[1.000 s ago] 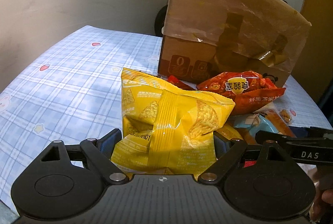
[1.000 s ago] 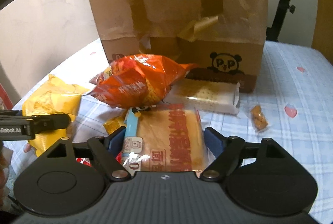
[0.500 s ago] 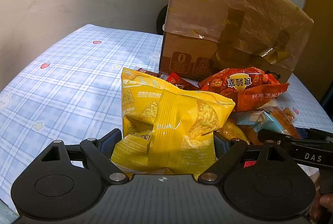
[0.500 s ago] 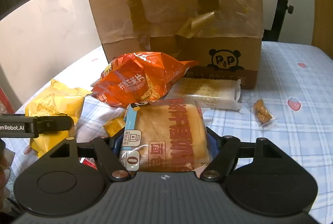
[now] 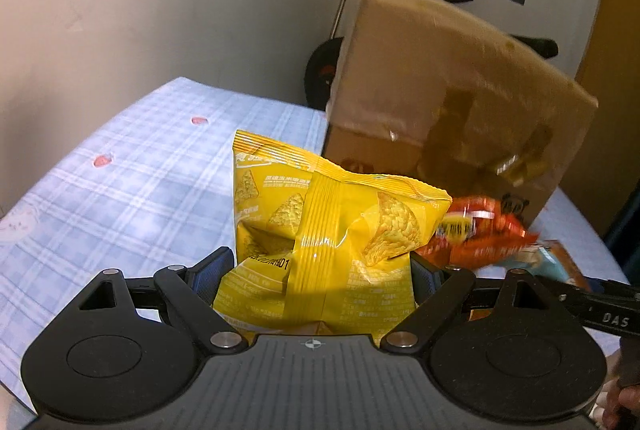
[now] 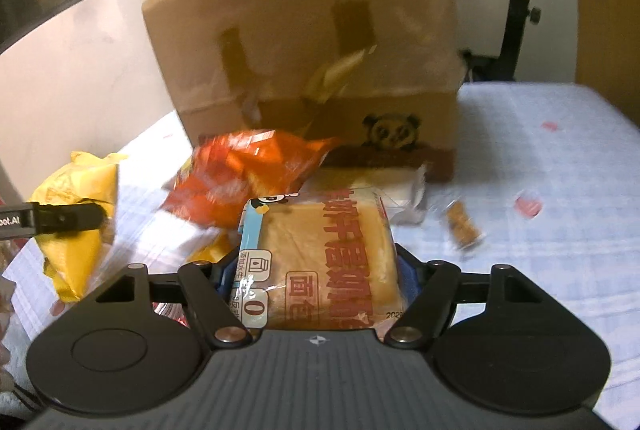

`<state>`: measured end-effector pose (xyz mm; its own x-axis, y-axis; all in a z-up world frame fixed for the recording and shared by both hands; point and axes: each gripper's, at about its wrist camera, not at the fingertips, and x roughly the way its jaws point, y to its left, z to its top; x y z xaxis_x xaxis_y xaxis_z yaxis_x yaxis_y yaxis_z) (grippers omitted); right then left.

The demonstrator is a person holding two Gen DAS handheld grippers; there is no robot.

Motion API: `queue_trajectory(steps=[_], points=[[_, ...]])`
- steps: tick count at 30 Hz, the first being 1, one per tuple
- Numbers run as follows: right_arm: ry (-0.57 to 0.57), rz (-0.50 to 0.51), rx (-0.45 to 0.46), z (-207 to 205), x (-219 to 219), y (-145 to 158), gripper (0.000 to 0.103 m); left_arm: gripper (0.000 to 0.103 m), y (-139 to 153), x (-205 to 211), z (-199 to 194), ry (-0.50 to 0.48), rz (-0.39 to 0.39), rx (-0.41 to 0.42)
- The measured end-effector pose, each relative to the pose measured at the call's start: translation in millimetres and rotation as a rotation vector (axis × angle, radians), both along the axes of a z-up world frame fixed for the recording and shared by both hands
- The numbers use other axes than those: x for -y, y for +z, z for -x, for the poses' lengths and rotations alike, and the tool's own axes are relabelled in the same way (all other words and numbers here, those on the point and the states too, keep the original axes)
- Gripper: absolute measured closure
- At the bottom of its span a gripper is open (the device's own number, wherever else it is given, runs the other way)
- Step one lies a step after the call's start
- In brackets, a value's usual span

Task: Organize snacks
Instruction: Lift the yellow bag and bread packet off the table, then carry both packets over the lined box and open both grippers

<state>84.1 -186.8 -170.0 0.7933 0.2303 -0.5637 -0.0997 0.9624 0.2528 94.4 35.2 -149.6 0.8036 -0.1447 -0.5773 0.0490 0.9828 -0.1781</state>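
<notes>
My left tool (image 5: 316, 272) grips the yellow chip bag (image 5: 328, 242) above the blue checked counter (image 5: 132, 166). My right tool (image 6: 316, 270) clamps the packaged bread (image 6: 324, 258), in front of the cardboard box (image 6: 320, 42), beside the orange snack bag (image 6: 244, 174).

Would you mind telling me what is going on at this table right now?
A person is sorting snacks with two handheld grippers. The left gripper holds a yellow chip bag, and the right gripper is clamped on a packaged bread slice. An orange snack bag lies on the checked tablecloth before a cardboard box.
</notes>
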Motion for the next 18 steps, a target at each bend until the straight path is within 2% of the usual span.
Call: queue_trajectory(steps=[5, 9, 18], points=[[-0.043, -0.005, 0.082, 3.2, 20.1, 28.2, 0.029, 0.013, 34.8, -3.6, -3.9, -0.016, 0.004, 0.076], [-0.068, -0.018, 0.174, 2.4, 32.5, 59.8, 0.029, 0.013, 66.5, -4.5, -8.1, -0.065, 0.025, 0.161], [-0.034, -0.009, 0.369, -8.4, 42.0, 134.6, 0.029, 0.013, 133.6, 15.6, -34.2, -0.145, 0.02, 0.324]])
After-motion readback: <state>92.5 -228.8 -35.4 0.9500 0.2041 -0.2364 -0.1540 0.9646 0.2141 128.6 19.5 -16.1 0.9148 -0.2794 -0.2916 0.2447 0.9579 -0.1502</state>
